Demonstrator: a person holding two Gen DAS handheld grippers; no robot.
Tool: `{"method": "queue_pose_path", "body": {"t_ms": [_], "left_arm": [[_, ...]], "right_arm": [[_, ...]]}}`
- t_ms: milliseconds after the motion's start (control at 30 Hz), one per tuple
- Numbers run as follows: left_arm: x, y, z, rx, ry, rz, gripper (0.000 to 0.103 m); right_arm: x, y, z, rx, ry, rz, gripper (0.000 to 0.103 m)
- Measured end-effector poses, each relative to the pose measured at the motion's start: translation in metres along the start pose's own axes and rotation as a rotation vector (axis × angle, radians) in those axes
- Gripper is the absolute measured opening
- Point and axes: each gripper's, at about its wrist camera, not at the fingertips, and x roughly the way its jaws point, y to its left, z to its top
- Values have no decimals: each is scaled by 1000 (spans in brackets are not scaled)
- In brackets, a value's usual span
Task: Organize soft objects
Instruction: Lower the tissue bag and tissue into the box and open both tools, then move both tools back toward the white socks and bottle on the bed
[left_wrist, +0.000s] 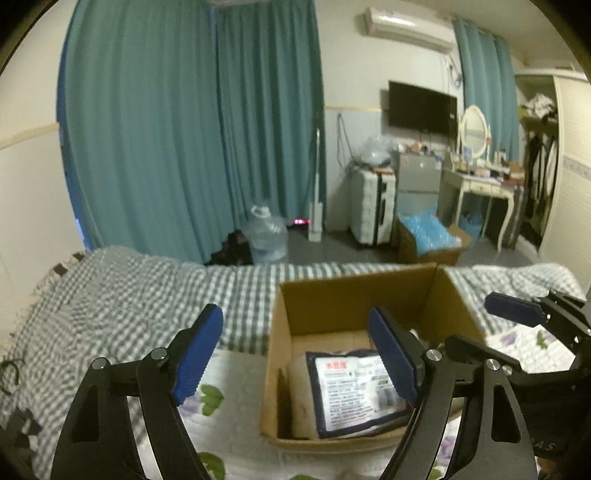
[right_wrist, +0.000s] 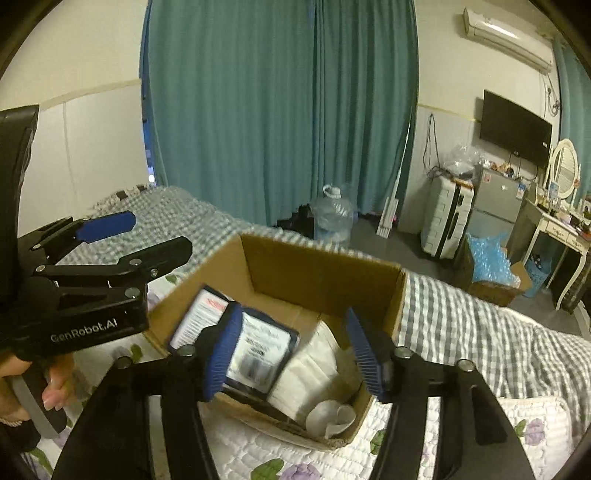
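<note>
So you're working over the bed, which is wearing a grey-and-white checked sheet, with a white quilted pad printed with purple flowers and green leaves lying on top of it nearest you. Behind that, teal curtains are hanging down the far wall, and a big clear water jug is sitting on the floor at their foot. The open cardboard box is resting on the quilted pad, flaps up, and that's where the soft stuff is sitting: a packaged soft item in a clear wrapper with dark blue edging and a white printed label is lying inside, leaning against the box's near-left wall, and in the right wrist view a folded white soft pack is lying just beside it, with a small crumpled white piece tucked in the near corner. Your left gripper is hovering in front of the box with its jaws spread wide and nothing pinched between them; one blue pad is sitting over the sheet, the other over the box opening. Your right gripper is pointing down into the box with its jaws parted too, not pressing on anything, the labelled pack showing behind the left pad. Both look released.
</note>
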Motion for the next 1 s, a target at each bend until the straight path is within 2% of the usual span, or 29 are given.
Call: {"method": "queue_pose_path", "body": {"t_ms": [67, 200, 233, 300, 500, 733, 867, 1000], "left_arm": [[-14, 6, 5, -9, -25, 7, 82], [-48, 21, 18, -33, -74, 24, 85], [-54, 24, 19, -41, -83, 27, 87], [-73, 32, 23, -61, -113, 32, 98], [-128, 45, 33, -90, -192, 45, 99], [-190, 52, 33, -106, -260, 63, 99], [-221, 57, 29, -124, -306, 81, 103], [-241, 62, 24, -141, -334, 87, 103]], "right_arm": [[-14, 3, 6, -2, -28, -1, 73], [-47, 15, 19, -12, -94, 12, 80], [-57, 18, 22, -15, -110, 14, 85], [-74, 24, 26, -18, -136, 9, 91], [-127, 37, 38, -13, -206, -10, 103], [-187, 52, 44, -2, -274, -19, 103], [-218, 63, 43, -9, -310, -28, 103], [-245, 75, 42, -16, -345, -16, 103]]}}
